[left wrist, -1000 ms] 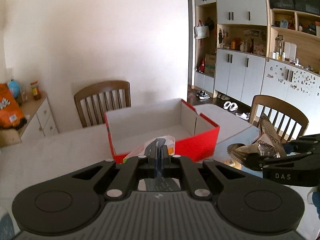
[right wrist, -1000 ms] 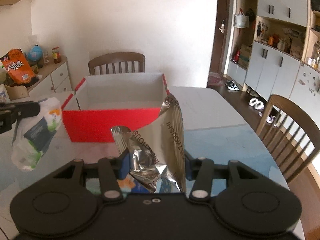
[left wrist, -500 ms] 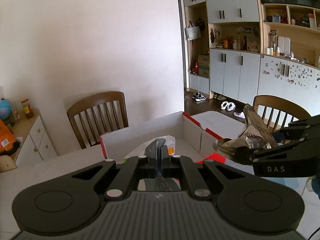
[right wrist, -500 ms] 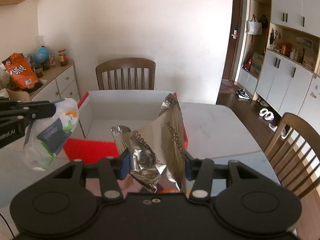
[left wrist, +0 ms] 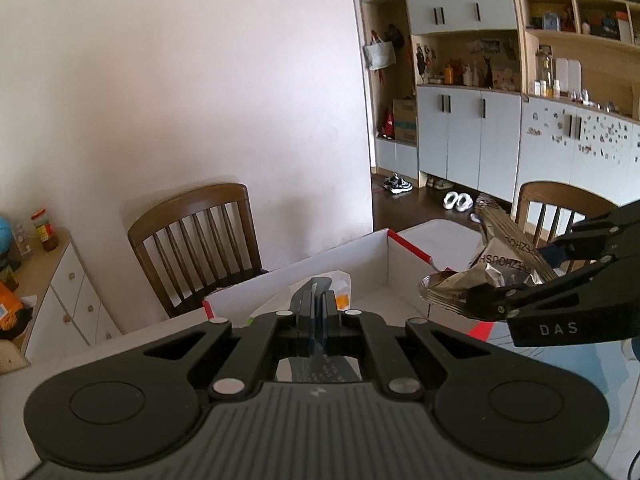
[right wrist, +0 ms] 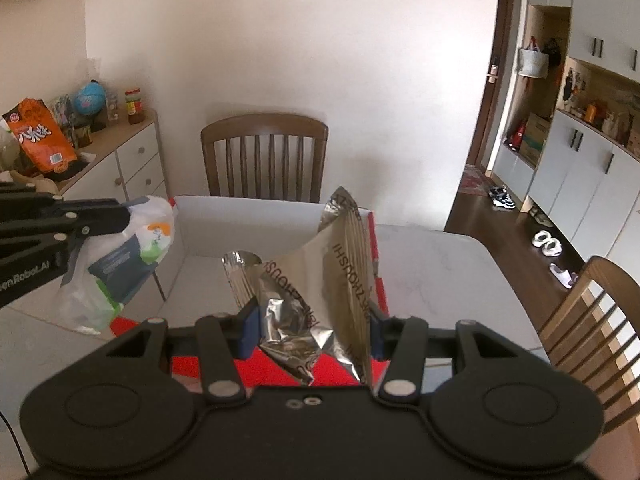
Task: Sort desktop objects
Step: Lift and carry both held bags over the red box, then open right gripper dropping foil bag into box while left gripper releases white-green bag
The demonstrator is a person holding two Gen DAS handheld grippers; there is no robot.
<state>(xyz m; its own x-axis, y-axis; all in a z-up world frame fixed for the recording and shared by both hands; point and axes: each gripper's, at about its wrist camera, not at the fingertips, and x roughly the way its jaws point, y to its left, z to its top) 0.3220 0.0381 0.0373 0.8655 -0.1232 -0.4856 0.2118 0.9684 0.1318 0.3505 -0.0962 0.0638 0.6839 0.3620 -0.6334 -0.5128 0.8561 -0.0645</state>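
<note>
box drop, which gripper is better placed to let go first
Right, probably. The right gripper holds the foil bag over the open red box. The left gripper holds its plastic bag at the box's left wall, seemingly partly outside it.

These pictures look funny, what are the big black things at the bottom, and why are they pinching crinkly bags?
Those black things are grabbers, like big tweezers. A person holds one in each hand, and each carries a small camera that looks out along its two fingers. That makes two pictures.

In the left camera's picture, the left gripper pinches a white plastic bag. In the right camera's picture, the right gripper squeezes a shiny silver snack wrapper.

Each camera can also see the other grabber at the side. Both bags hang in the air above a red box with white insides, which sits on a pale table. Wooden chairs stand around it.
</note>
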